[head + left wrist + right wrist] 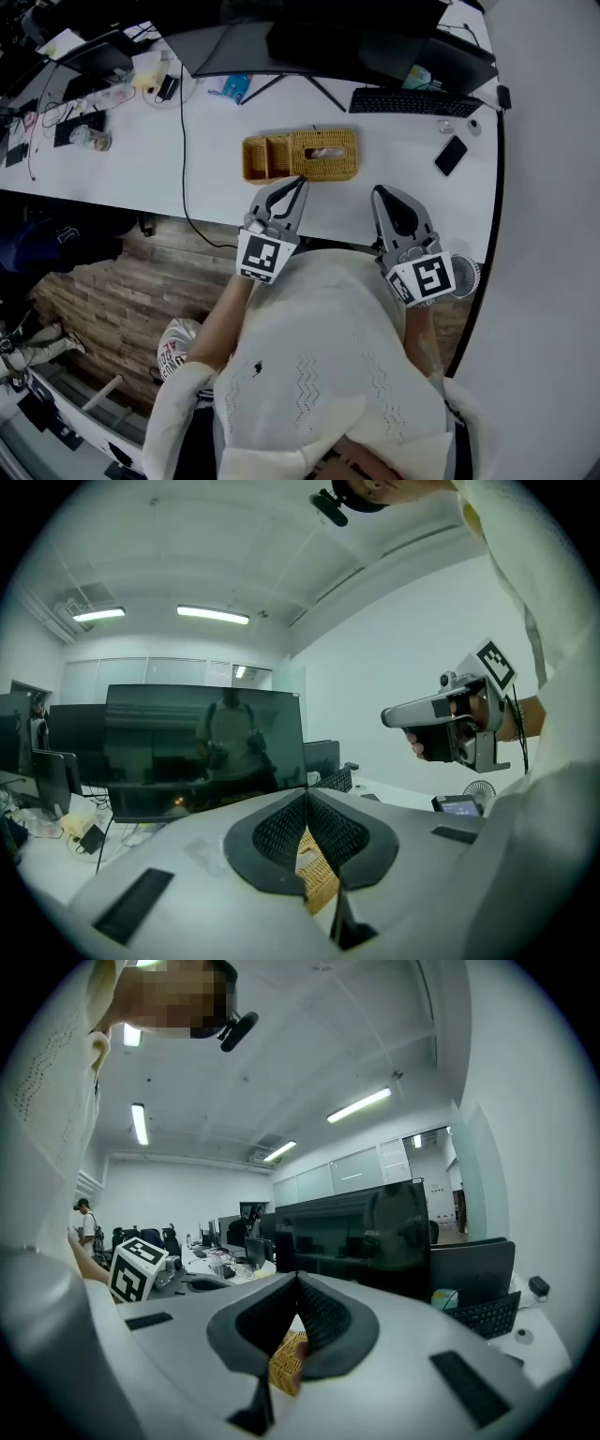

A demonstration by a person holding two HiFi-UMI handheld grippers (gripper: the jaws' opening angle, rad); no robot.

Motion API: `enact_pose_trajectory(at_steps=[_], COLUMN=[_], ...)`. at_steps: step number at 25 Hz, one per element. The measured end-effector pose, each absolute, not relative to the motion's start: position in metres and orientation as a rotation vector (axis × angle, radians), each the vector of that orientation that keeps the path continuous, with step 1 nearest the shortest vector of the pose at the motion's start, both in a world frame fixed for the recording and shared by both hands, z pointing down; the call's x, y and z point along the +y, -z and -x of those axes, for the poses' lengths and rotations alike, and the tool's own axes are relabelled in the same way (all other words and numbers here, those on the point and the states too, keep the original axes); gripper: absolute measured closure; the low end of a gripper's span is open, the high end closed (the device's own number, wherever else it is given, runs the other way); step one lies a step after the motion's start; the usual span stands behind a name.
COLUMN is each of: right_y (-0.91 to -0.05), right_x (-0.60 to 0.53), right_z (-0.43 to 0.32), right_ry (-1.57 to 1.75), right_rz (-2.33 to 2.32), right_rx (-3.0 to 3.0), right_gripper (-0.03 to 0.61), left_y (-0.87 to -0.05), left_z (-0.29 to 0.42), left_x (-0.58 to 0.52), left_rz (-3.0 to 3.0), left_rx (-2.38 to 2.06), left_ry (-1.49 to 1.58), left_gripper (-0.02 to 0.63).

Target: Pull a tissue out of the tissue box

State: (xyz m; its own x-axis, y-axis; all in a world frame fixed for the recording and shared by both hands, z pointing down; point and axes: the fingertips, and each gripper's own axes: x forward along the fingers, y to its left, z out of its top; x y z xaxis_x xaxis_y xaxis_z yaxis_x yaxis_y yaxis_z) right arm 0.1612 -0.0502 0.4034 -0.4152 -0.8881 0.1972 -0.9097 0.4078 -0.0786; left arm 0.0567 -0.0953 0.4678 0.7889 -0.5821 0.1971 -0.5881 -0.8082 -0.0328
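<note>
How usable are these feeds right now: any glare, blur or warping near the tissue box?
Head view: even light, tissue box sharp, table edge bowed by the lens. Left gripper view: heavy fisheye, dark corners, monitor mirrors the room, the box only a soft sliver between the jaws. Right gripper view: same warping, bright ceiling strips, box again a blurred sliver.

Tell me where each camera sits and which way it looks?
Head view: on the person's head, facing steeply down at tissue box, left gripper, right gripper, cream sweater.
Left gripper view: on left gripper, facing along shut jaws toward monitors; right gripper shows.
Right gripper view: same, left gripper shows.
Shared: monitors, wicker behind jaws.
</note>
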Motion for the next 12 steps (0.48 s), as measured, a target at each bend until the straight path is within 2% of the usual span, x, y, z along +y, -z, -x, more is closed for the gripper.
enact_pose_trajectory(at_steps=[12], right_y=[-0.406], right_x=[-0.08], right_z=[-0.134], right_ry=[-0.257], right_rz=[-1.65], right_rx=[-2.452], right_gripper=[0.578], left_y=[-0.495], left_z=[-0.058], left_x=[-0.129], left_rz=[-2.968], left_rx=[-0.795], left_ry=[-0.391], left_gripper=[0.6])
